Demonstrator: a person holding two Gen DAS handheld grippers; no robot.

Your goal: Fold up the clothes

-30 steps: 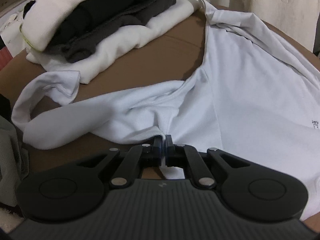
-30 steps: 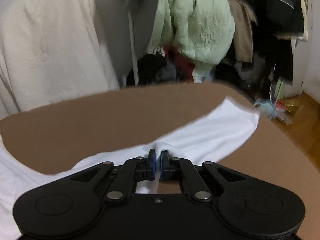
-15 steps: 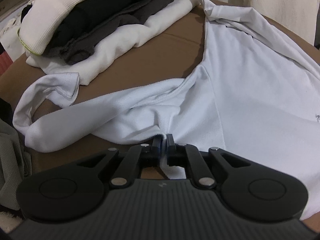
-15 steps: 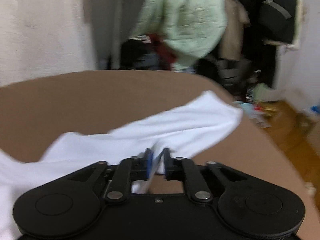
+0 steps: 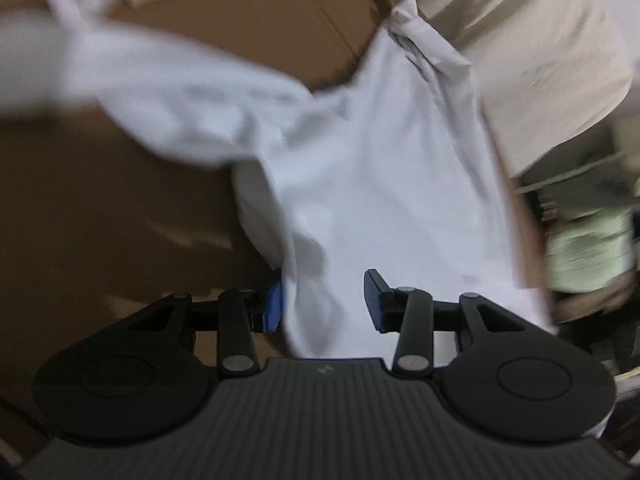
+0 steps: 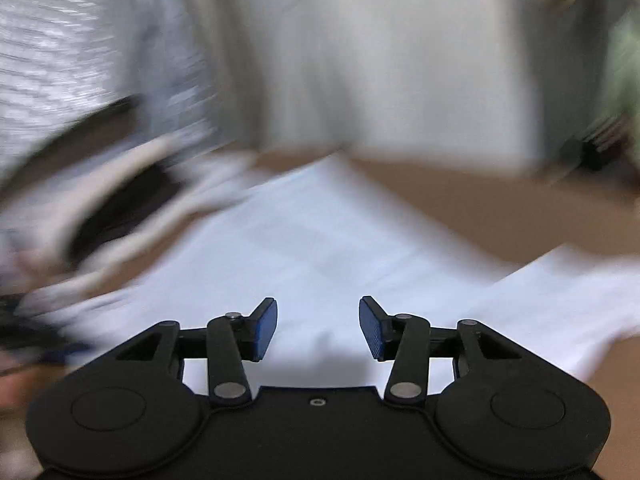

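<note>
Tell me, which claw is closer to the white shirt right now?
The left, I'd judge. The left claw is open with the white shirt lying between its blue pads, seemingly touching one. The right claw is open too, with the shirt beyond its tips; blur hides contact.

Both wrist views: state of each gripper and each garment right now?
left gripper: open, white fabric lies in the gap between the pads, not clamped.
right gripper: open, nothing between the pads.
white shirt: spread over the brown table, partly rumpled, one sleeve bunched to the side; view blurred.
stack of clothes: lying at the table's edge, too blurred to tell more.
</note>
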